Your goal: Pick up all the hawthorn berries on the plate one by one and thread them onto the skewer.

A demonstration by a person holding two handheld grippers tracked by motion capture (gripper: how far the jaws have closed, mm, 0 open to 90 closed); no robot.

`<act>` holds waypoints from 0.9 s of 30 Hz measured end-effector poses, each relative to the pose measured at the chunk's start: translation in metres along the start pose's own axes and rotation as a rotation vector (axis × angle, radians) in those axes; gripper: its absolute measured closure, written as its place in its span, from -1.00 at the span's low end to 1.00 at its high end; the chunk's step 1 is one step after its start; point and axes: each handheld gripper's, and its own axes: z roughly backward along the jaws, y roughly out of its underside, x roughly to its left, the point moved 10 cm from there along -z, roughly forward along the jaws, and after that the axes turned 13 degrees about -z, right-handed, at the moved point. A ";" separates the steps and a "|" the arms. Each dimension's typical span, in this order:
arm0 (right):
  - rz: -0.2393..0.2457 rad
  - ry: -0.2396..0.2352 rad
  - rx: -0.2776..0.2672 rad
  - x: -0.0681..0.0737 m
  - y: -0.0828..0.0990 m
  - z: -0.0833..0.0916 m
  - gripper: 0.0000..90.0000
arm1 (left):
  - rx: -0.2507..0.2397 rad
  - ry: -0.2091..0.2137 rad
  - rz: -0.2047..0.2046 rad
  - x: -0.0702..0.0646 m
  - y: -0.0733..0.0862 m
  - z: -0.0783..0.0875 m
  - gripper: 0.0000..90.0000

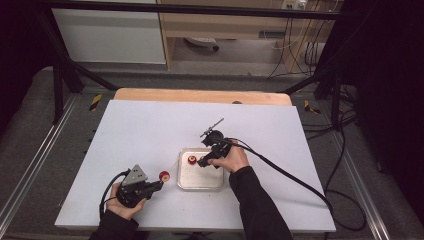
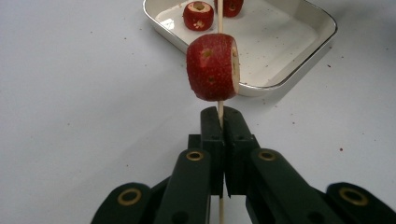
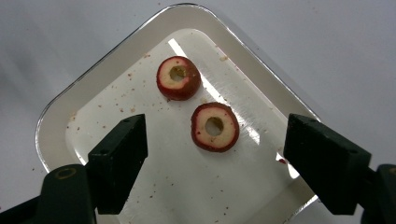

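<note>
The left claw (image 2: 219, 122) is pressed together on a thin wooden skewer (image 2: 220, 21) carrying 1 red cored fruit chunk (image 2: 212, 66). At its 12 o'clock, the spread right claw (image 3: 212, 156) hangs over 2 red fruit rings (image 3: 215, 127) in the shallow white metal tray (image 3: 116, 51) on the white table (image 1: 145, 130).

A white table (image 1: 150, 135) carries a shiny silver-white tray (image 3: 56, 116) flecked with tiny red-brown crumbs. Two fruit rings (image 3: 215, 127) in the tray have dark red skin and pale cream flesh around a hollow core. A third fruit piece (image 2: 213, 66), red with small tan holes, sits on a pale wooden skewer (image 2: 220, 21). Both grippers (image 2: 219, 119) (image 3: 215, 149) are black, with brass-coloured rivets. The sleeves (image 1: 257, 205) are black.
</note>
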 end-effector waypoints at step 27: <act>-0.039 -0.050 0.067 -0.006 0.001 -0.020 0.33 | 0.016 0.000 -0.014 -0.002 0.001 -0.003 0.96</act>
